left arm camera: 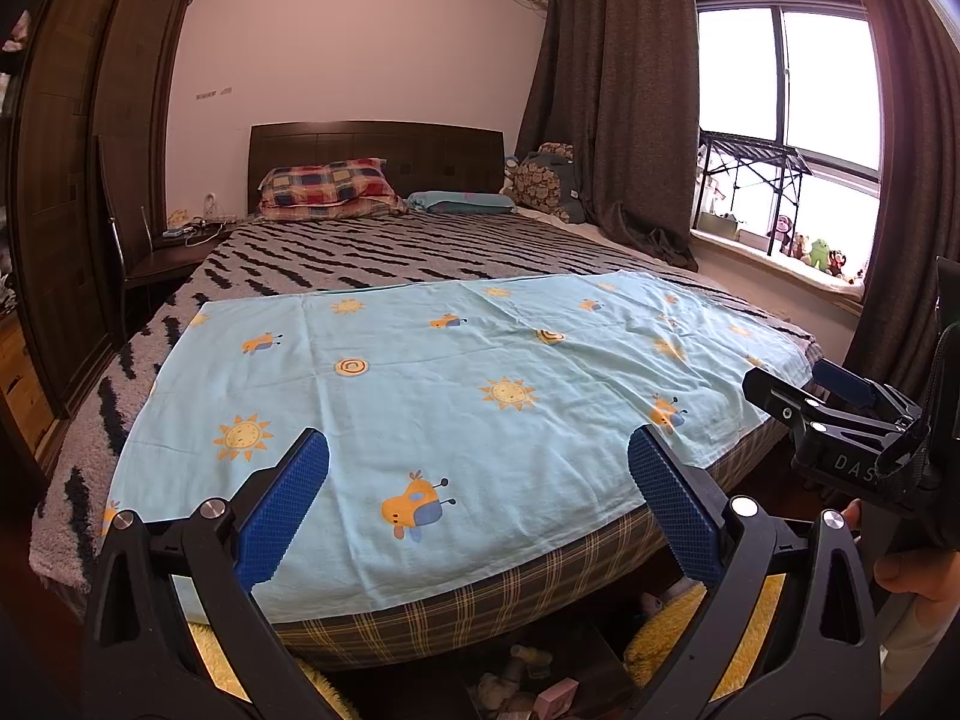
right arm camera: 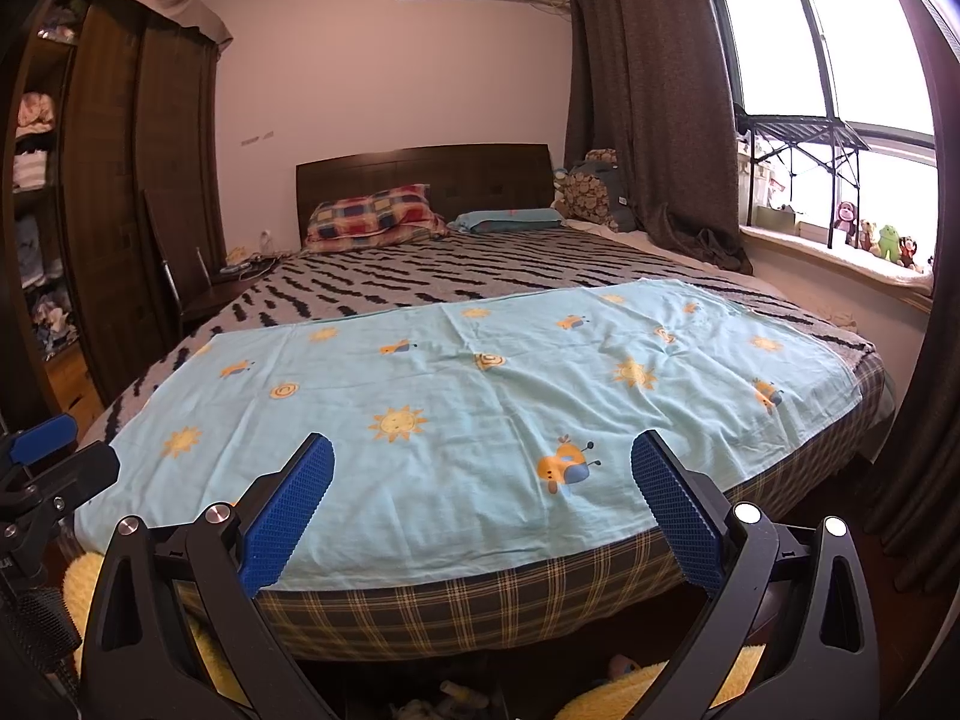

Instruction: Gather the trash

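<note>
Two grippers, nothing held | left gripper (left arm camera: 478, 504) wide open at 6 o'clock | right gripper (right arm camera: 482, 507) wide open | blue sheet (left arm camera: 420, 384) on bed (left arm camera: 384, 252) at 12 o'clock

Blue sheet (left arm camera: 420, 396) thin creased cotton cloth; blanket (left arm camera: 372, 252) fuzzy; headboard (left arm camera: 384, 147) dark semi-gloss wood; curtains (left arm camera: 618, 96) coarse weave.

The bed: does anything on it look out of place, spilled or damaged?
Nothing is spilled or damaged. The light blue sheet lies flat over the foot of the bed, only lightly wrinkled. No trash shows on it. Some small items lie on the floor under the bed's foot, too dim to identify.
</note>
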Demonstrator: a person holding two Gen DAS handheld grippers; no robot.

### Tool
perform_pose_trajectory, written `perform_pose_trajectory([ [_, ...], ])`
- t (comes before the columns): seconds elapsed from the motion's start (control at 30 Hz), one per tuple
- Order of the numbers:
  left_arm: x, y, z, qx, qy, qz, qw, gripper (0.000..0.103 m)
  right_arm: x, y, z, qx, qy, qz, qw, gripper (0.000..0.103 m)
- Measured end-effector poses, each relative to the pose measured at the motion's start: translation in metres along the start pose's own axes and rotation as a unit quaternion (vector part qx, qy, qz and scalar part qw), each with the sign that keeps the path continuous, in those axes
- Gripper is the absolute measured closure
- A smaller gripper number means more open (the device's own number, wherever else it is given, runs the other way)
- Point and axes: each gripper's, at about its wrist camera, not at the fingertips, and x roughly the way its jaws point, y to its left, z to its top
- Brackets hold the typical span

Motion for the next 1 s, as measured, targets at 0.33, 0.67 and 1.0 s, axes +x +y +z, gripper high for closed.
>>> perform_pose_trajectory([
  [0.33,-0.0024,0.0021,0.0002,-0.006,-0.002,0.005,1.0,0.008,-0.0001,-0.0009,0.0001,0.001,0.0,-0.001,1.0,0.003],
  [0.67,0.0002,0.0033,-0.0001,-0.015,-0.001,0.007,0.9999,0.008,0.0002,0.0007,-0.0023,0.001,0.002,-0.003,1.0,0.003],
  [1.0,-0.0011,-0.0035,-0.0022,0.0,-0.013,0.019,0.9997,0.008,0.0015,0.0019,-0.0031,0.004,0.004,-0.004,1.0,0.003],
])
